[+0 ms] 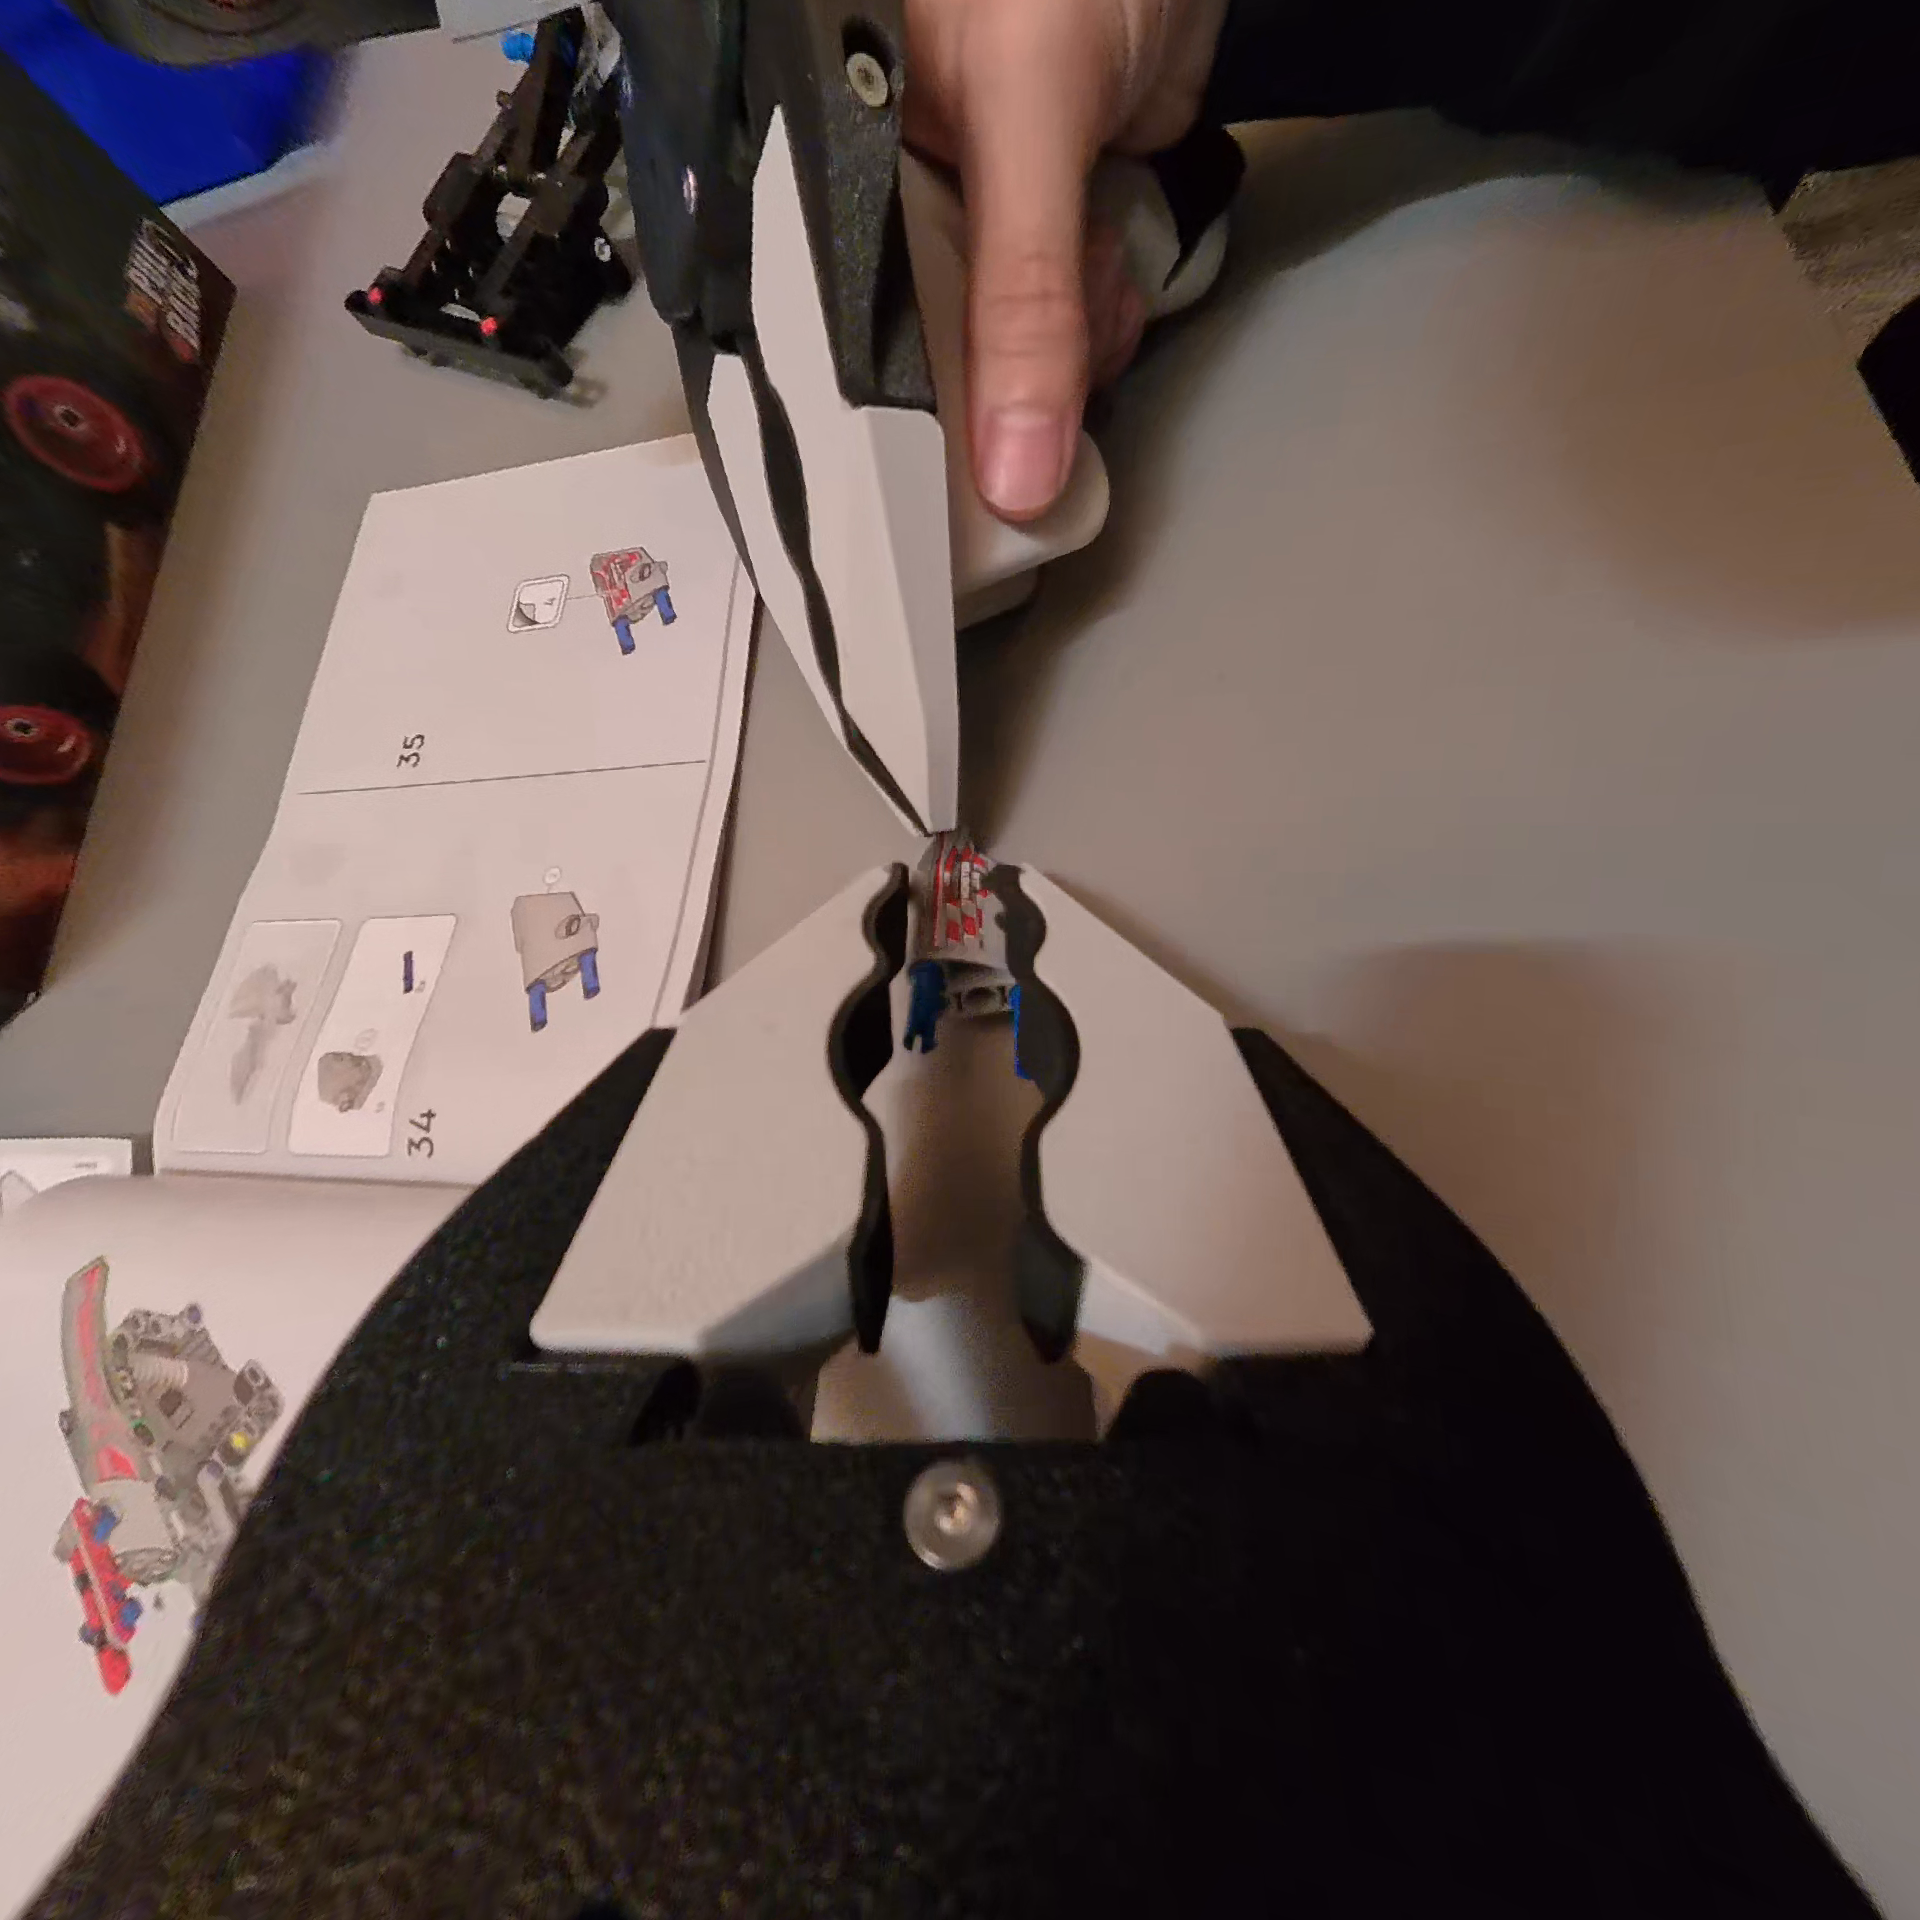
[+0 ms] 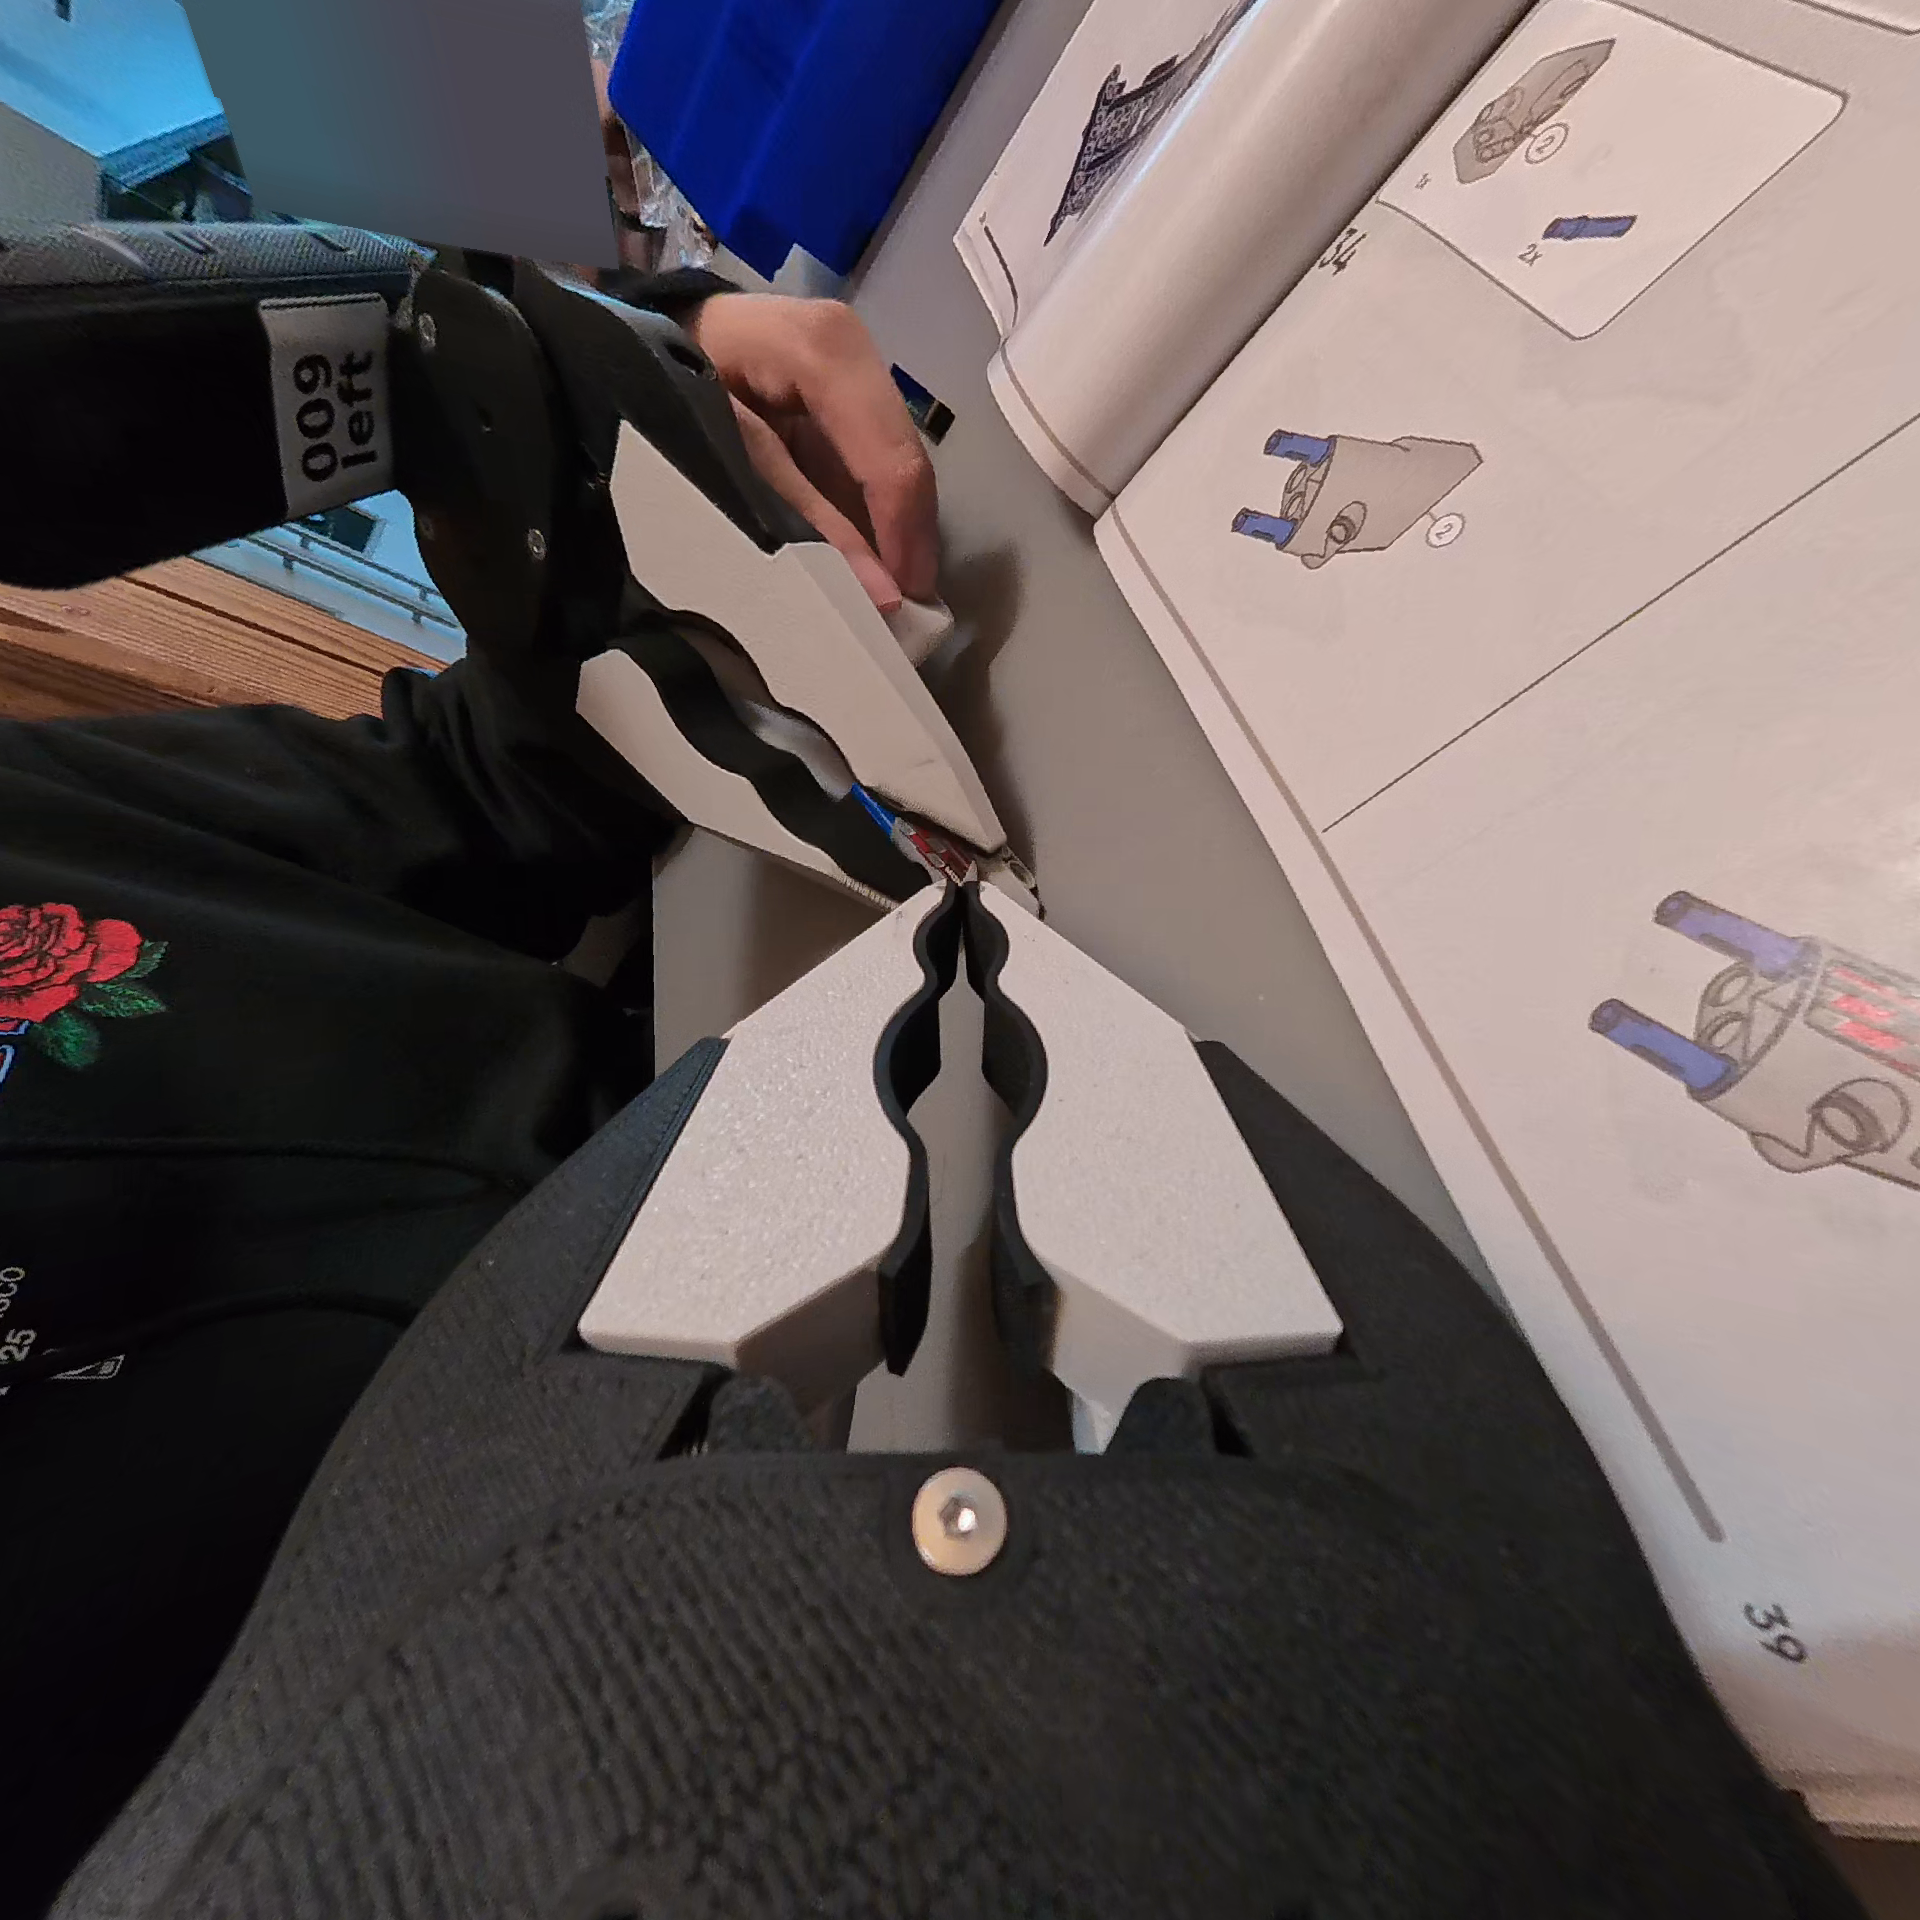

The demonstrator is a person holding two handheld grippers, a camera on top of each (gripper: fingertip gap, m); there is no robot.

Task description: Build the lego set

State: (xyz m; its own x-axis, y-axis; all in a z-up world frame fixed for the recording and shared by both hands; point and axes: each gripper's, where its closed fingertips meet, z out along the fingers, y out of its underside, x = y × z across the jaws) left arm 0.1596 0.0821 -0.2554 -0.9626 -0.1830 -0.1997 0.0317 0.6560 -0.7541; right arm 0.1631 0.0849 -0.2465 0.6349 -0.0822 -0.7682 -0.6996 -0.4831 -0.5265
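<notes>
Left wrist view: my left hand-held gripper [image 1: 958, 904] is closed narrow on the small grey lego piece [image 1: 954, 902], gripped at the fingertips dead centre of frame. The piece carries a red-and-white sticker on its upper face. Two blue pins [image 1: 921, 1006] stick out of it toward 6 o'clock, between the fingers.

The right hand-held gripper [image 1: 928, 826] comes in from 12 o'clock, fingers pressed together, tips meeting the far end of the piece. I cannot tell whether those tips pinch anything. A hand [image 1: 1029, 260] wraps its handle at 12 to 1 o'clock.

Right wrist view: the right hand-held gripper's fingers read as closed, black pads touching near the tips. The left hand-held gripper enters from 10 o'clock with the piece [image 2: 935, 847] at its tips, right at the meeting point of both grippers.

The instruction booklet [image 1: 499, 831] lies open on the desk [image 1: 1455, 727] at 9 to 10 o'clock of the piece, showing drawings of the same grey part with blue pins. A black lego assembly [image 1: 499, 249] stands at 11 o'clock, beyond the booklet. The set's box [image 1: 83, 468], with red wheels printed on it, sits at the 9 o'clock edge. A blue bin [image 2: 790, 114] sits at 12 o'clock in the right wrist view.
</notes>
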